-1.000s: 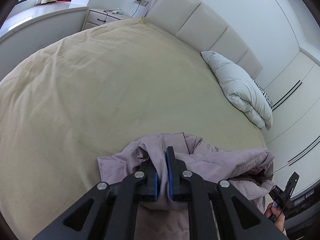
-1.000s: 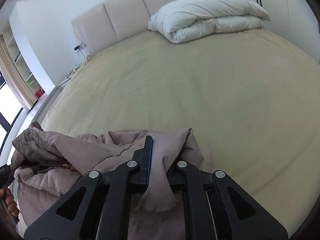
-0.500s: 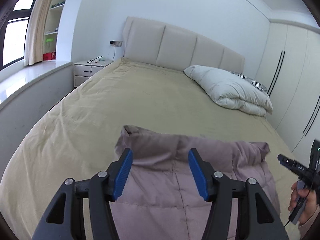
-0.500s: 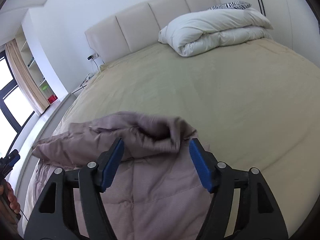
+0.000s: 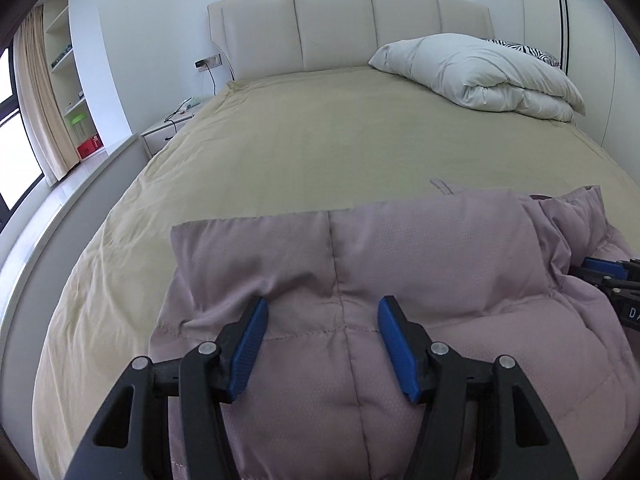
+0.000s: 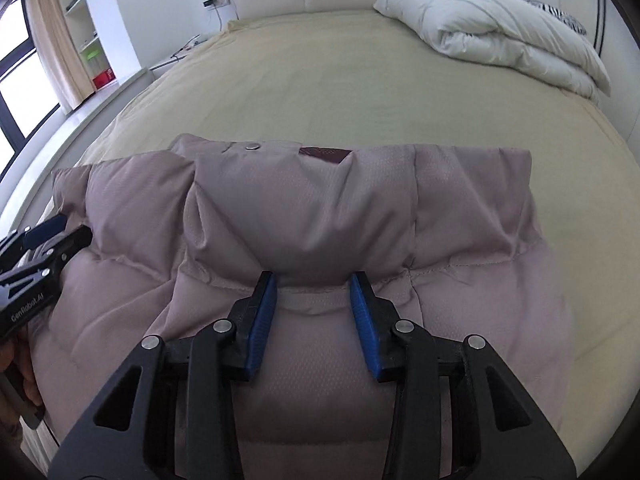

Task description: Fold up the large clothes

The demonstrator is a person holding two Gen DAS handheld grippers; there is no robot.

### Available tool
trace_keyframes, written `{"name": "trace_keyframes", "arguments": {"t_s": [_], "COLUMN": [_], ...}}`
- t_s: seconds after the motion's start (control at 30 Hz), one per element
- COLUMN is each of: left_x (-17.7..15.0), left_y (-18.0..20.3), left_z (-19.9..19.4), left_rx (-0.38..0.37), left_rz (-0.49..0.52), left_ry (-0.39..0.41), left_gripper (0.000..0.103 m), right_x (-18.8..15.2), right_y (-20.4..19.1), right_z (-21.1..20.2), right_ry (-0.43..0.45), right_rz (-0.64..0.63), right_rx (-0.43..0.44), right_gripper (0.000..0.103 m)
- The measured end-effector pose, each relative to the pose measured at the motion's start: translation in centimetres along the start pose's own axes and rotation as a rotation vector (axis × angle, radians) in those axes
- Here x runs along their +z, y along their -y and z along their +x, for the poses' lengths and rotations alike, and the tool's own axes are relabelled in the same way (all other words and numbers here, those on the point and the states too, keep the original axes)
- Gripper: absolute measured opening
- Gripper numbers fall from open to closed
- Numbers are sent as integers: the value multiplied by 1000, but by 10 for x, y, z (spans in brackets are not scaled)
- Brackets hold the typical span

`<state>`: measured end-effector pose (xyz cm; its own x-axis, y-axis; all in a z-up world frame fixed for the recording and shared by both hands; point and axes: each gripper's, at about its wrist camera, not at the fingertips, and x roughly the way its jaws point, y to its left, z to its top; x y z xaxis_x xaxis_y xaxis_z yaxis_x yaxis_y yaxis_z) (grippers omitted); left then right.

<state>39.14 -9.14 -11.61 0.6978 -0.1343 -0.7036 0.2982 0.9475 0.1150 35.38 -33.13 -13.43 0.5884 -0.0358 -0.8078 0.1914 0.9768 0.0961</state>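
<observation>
Bedroom, bed (image 5: 320, 152) with tan cover and padded headboard (image 5: 344, 28); white duvet (image 5: 480, 76) bundled at far right. Mauve padded jacket (image 5: 400, 264), folded, lying flat at the near end of the bed. Left gripper (image 5: 322, 336) above it, jaws apart, holding nothing. Right gripper (image 6: 314, 312) likewise parted over the jacket's folded edge.

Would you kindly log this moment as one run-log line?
left gripper: open, over jacket | right gripper: open, over jacket | jacket: folded, flat on bed | grasp: none
</observation>
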Motion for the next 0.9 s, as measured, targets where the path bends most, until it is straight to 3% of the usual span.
{"name": "trace_keyframes", "arguments": {"t_s": [0.17, 0.27, 0.4, 0.6, 0.9], "left_x": [6, 3, -4, -8, -8], "left_y": [2, -6, -11, -4, -2], "left_z": [33, 45, 49, 51, 57], "left_rx": [23, -3, -28, 7, 19], "left_rz": [12, -38, -68, -54, -52], "left_ry": [-48, -62, -58, -42, -46], "left_gripper": [63, 65, 66, 67, 67], "right_x": [17, 24, 21, 11, 9], "right_y": [-1, 1, 8, -3, -8], "right_z": [33, 47, 61, 67, 73], "right_ry": [-30, -27, 10, 62, 79], "right_rz": [-23, -17, 0, -45, -55], "right_rx": [-50, -40, -3, -60, -78], "right_gripper": [37, 37, 37, 37, 37]}}
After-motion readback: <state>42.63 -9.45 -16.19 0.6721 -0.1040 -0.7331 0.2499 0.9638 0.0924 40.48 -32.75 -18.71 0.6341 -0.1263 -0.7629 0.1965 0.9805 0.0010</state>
